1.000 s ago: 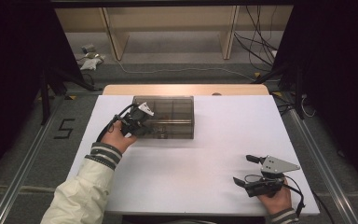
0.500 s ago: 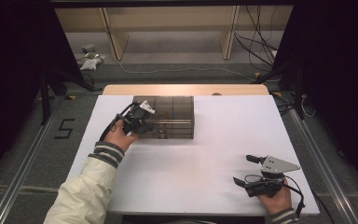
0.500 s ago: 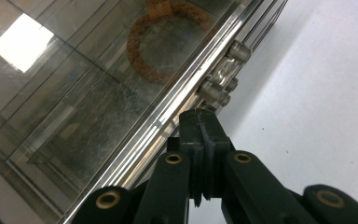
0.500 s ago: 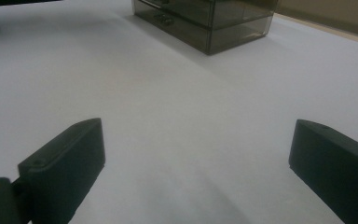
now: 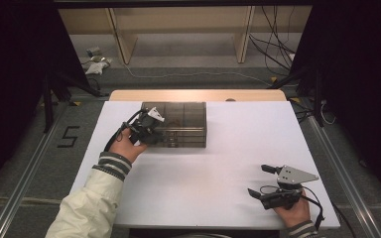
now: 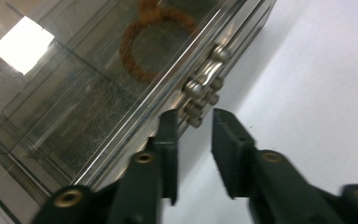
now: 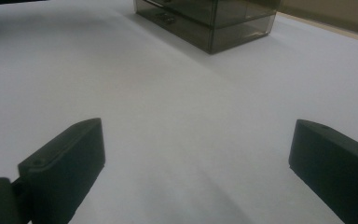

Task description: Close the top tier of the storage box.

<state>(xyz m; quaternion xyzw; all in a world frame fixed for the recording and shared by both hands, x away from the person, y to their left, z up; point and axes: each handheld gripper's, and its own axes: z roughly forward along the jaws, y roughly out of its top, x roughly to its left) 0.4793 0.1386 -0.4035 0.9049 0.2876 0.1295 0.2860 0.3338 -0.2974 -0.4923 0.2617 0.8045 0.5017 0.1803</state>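
The smoky plastic box (image 5: pixel 178 124) sits at the table's (image 5: pixel 228 163) far edge. Your left gripper (image 6: pixel 195 123) is right at its metal latch (image 6: pixel 205 84), jaws just cracked open, gripping nothing. Your right gripper (image 5: pixel 265 181) sits well apart from the box, wide open and empty.

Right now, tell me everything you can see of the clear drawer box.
The clear drawer box is smoky see-through plastic, low and rectangular, with stacked drawers and small metal handles on its front. It lies flat toward the far left of the white table. A brown ring shows inside through the top. The left claw, slightly open, is at a handle; contact is unclear.
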